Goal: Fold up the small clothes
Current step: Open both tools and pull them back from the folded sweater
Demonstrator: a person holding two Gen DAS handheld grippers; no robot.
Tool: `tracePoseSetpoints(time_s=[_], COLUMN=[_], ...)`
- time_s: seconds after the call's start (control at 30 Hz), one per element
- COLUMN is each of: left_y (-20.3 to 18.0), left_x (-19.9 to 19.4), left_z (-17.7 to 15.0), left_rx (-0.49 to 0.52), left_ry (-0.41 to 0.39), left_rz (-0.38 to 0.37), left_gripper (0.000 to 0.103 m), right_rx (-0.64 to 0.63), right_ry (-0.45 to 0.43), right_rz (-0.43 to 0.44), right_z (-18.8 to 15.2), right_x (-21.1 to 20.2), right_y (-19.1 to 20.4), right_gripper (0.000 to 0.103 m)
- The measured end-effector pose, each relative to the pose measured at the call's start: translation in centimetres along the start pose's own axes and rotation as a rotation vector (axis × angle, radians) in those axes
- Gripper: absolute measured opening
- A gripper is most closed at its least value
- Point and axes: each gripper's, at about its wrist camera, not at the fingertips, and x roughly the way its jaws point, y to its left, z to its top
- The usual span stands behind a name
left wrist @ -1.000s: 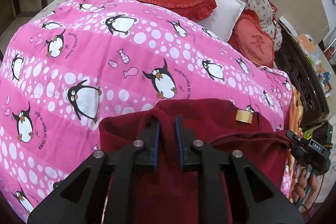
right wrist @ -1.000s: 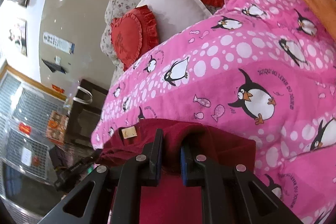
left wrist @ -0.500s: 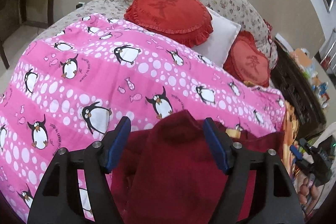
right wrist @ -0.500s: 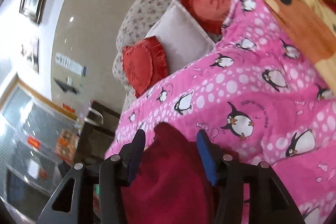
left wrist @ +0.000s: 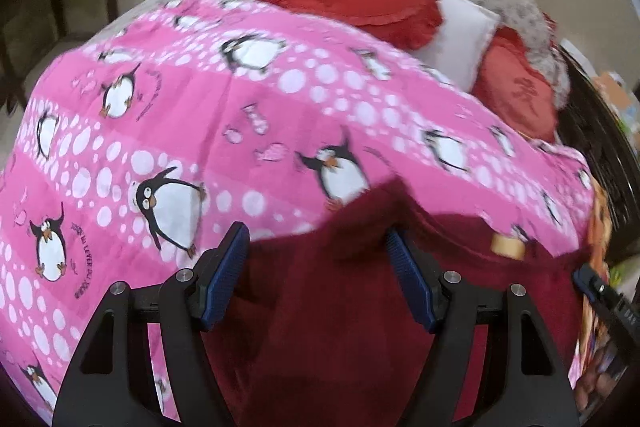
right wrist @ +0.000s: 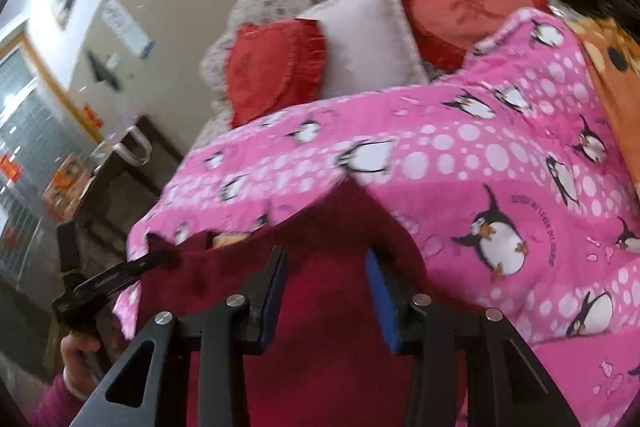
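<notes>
Left tool (left wrist: 318, 277) spread wide, jaws just opened, blue pads clear of dark red garment (left wrist: 340, 327) lying between them. Garment rests on pink penguin blanket (left wrist: 180, 131) on bed, tan label (left wrist: 507, 247) at its far edge. Right tool (right wrist: 326, 293) part-spread, jaws just closing a little, garment between, pads not pressing. Red heart cushions (right wrist: 272, 67) behind.

Matt fleecy maroon garment (left wrist: 332, 307) on smooth printed cotton blanket (left wrist: 180, 131)
</notes>
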Motion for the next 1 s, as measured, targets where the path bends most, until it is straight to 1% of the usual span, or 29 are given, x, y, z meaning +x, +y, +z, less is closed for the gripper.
tracePoseSetpoints(time_s=[0.07,0.1,0.2,0.3,0.47,0.53,0.6,0.67,0.73,0.8,0.87,0.93,1.0], left_y=[0.4,0.4,0.6,0.7,0.7,0.9,1.1,1.6,2.1,2.5,2.7,3.0,3.3], left_x=[1.0,1.4,1.7,1.1,-1.8,-3.2,-4.5,-5.6,-6.3,-6.4,-6.1,-5.5,-5.4], left_z=[0.2,0.3,0.3,0.1,-1.2,-2.3,-3.6,-5.4,-7.1,-9.3,-10.9,-12.4,-13.3], left_rx=[-0.012,-0.011,-0.010,-0.002,0.036,0.050,0.062,0.073,0.075,0.089,0.107,0.119,0.112], left_ry=[0.018,0.023,0.021,0.019,-0.002,0.000,0.004,0.017,0.023,0.042,0.068,0.090,0.095], left_rz=[0.005,0.002,0.000,-0.005,-0.025,-0.046,-0.063,-0.068,-0.069,-0.048,-0.024,0.004,0.007], left_gripper=[0.071,0.073,0.074,0.074,0.074,0.074,0.074,0.074,0.074,0.074,0.074,0.074,0.074], right_rx=[0.028,0.035,0.037,0.012,-0.057,-0.084,-0.092,-0.103,-0.116,-0.112,-0.105,-0.143,-0.150], right_ry=[0.028,0.050,0.039,0.046,0.045,0.061,0.070,0.084,0.105,0.136,0.151,0.155,0.160], right_rz=[-0.028,-0.047,-0.048,-0.059,-0.057,-0.061,-0.046,-0.039,-0.072,-0.102,-0.106,-0.133,-0.148], right_z=[0.1,-0.1,0.0,-0.1,-1.4,-2.8,-4.2,-5.9,-7.5,-8.7,-9.4,-9.8,-9.7], right_x=[1.6,2.6,2.9,1.8,-2.3,-4.0,-4.9,-5.8,-5.9,-5.2,-4.5,-3.8,-4.0], right_y=[-0.9,-1.4,-1.6,-1.0,0.5,1.0,1.4,1.6,1.7,1.1,0.5,0.6,0.8], right_gripper=[0.040,0.040,0.040,0.040,0.040,0.040,0.040,0.040,0.040,0.040,0.040,0.040,0.040])
